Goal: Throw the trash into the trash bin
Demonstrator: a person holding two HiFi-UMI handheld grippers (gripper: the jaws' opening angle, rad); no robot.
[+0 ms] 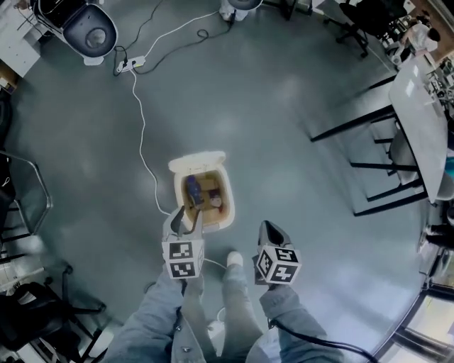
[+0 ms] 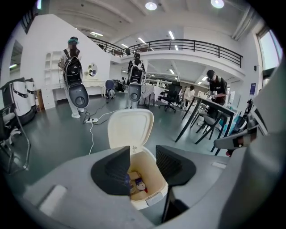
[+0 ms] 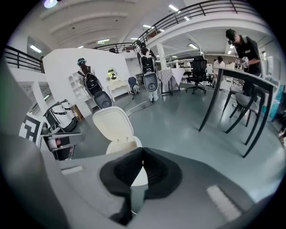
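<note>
Left hand-held gripper (image 2: 143, 163) gapes empty, right hand-held gripper (image 3: 142, 154) pressed together, near rounded cream plastic bin (image 2: 130, 129).

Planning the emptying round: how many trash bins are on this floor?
1: the cream trash bin, lid up, stands on the floor just ahead of the left gripper, with trash inside. Others may lie outside the frames.

This is a large open robotics lab or workshop hall. A smooth grey floor (image 1: 284, 106) spreads wide under ceiling lights (image 2: 151, 6), with a railed balcony (image 2: 192, 44) above. Upright machines (image 2: 75, 76) stand near a white wall. A power strip (image 1: 131, 64) and a white cable (image 1: 141, 135) lie loose on the floor. A person (image 3: 243, 47) works at long tables (image 1: 418, 113) near office chairs (image 3: 198, 71).
</note>
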